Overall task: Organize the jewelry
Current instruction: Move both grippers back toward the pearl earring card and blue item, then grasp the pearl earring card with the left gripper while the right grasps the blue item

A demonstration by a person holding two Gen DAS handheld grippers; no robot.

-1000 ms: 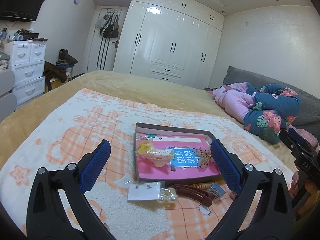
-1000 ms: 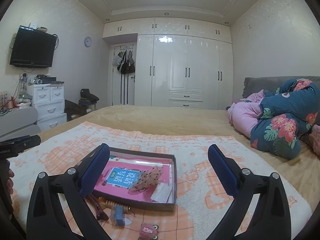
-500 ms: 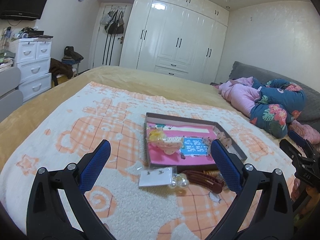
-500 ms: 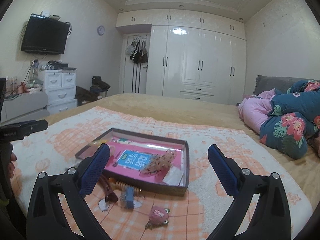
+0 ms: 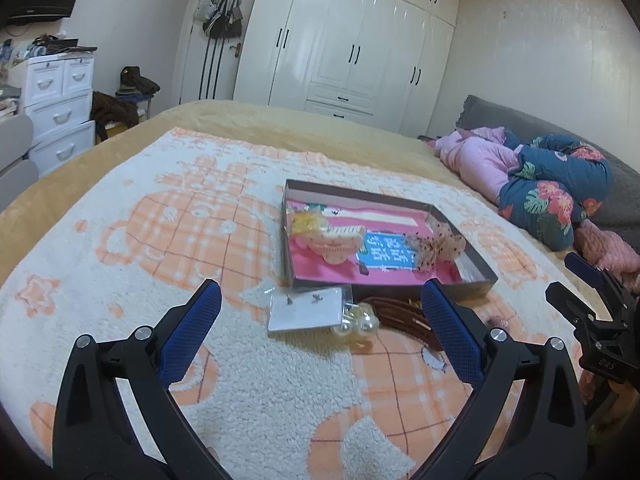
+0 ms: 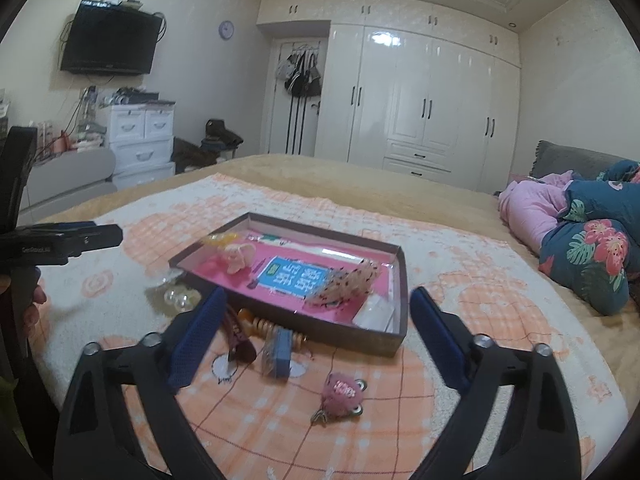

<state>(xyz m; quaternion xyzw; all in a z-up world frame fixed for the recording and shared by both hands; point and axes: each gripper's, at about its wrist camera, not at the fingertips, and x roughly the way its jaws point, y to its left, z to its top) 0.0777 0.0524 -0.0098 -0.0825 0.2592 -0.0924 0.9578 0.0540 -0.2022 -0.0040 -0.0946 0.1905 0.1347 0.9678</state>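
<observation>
Left wrist view: left gripper (image 5: 320, 320) jaws wide apart, empty, hanging over earring card (image 5: 306, 310) and pearl earrings (image 5: 356, 322) on bed blanket (image 5: 120, 240). Brown hair clip (image 5: 400, 314) beside them, long axis running across frame. Box (image 5: 384, 280) just beyond, likely sorting target.

Right wrist view: right gripper (image 6: 316, 332) jaws just been closing slightly, nothing between pads. Blue clip (image 6: 278, 354) and pink charm (image 6: 340, 394) loose near box front wall (image 6: 320, 334), awaiting pickup.
</observation>
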